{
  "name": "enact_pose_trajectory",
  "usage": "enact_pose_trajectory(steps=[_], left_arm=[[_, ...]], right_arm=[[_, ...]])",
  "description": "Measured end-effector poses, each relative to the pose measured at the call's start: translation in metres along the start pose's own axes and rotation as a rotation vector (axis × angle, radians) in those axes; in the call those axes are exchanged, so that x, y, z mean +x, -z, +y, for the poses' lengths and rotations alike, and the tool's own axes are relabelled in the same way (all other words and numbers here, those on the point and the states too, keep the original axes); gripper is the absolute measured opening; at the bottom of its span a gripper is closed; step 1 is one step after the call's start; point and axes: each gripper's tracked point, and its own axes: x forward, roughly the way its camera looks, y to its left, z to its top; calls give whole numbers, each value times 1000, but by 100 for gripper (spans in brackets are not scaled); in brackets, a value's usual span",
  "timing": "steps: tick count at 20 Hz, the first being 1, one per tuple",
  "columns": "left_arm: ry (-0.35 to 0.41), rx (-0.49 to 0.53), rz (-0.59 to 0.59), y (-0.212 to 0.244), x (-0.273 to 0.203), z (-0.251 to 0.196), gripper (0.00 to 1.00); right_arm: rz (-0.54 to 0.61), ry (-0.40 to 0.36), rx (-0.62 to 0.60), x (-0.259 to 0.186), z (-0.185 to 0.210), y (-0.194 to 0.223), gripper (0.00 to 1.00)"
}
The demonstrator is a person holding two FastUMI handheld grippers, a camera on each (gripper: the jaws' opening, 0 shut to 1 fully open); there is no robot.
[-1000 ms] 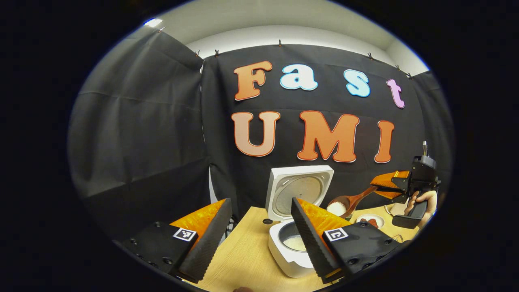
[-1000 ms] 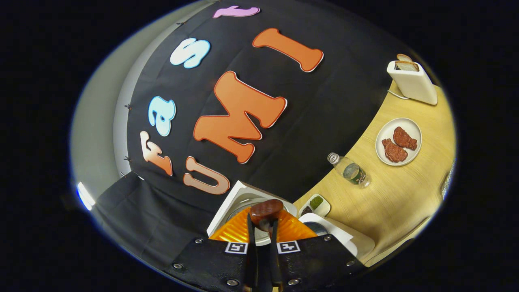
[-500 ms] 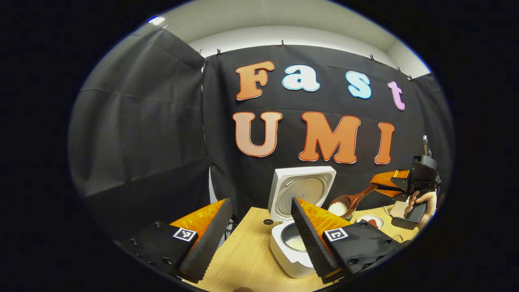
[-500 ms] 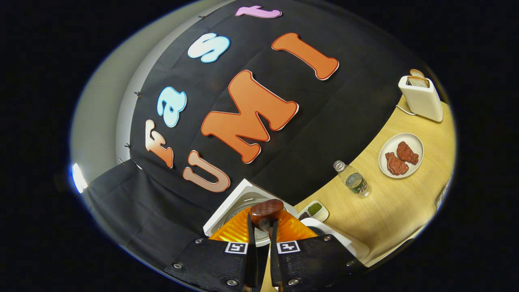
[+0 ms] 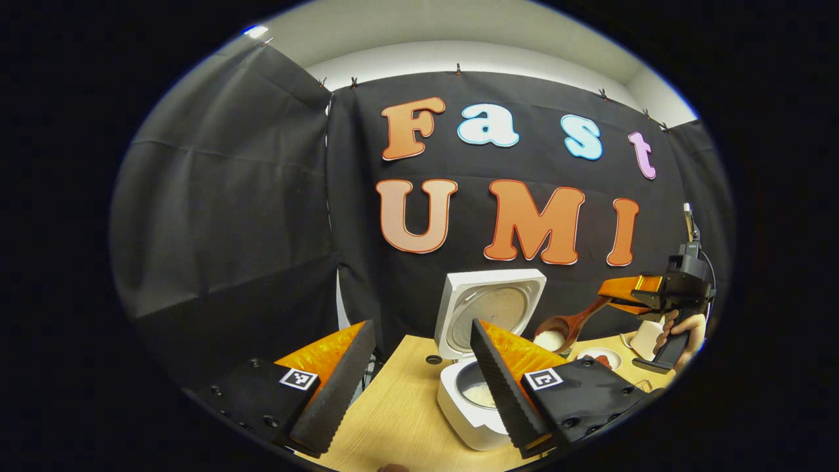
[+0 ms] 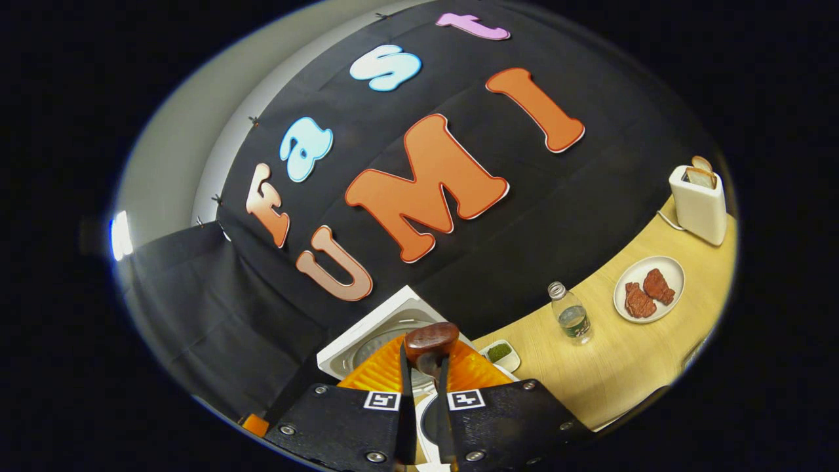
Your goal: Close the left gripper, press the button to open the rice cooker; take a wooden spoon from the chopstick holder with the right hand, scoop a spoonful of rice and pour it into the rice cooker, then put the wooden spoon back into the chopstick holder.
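Spoon (image 5: 569,324) held aloft, long axis slanted: bowl low and toward the cooker (image 5: 473,405), handle rising back into the right gripper (image 5: 616,300). Rice heaped in the bowl. Handle clenched between both fingers of that gripper; bowl's underside seen just ahead of the fingertips in the right gripper view (image 6: 430,339). Cooker lid (image 5: 490,313) stood open, rice seen in the pot. Left gripper (image 5: 419,380) released, jaws spread wide, held above the table (image 5: 393,419) beside the cooker.
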Motion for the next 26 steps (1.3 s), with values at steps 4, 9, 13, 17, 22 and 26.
enact_pose_trajectory(steps=[4,9,13,17,22,26], left_arm=[[-7,-3,7,1,3,5,98],[-4,-15,0,-1,3,6,97],[-26,-1,-16,-5,1,15,98],[-15,-8,-3,-3,1,14,98],[15,-3,8,-1,-1,9,97],[30,-1,15,3,-3,9,97]], right_arm=[[14,-27,-99,3,12,9,12],[1,-43,-243,4,24,18,12],[-8,-56,-338,5,31,25,12],[-22,-71,-427,3,38,29,12],[-25,-89,-503,2,45,37,12],[-41,-122,-616,-4,56,42,12]])
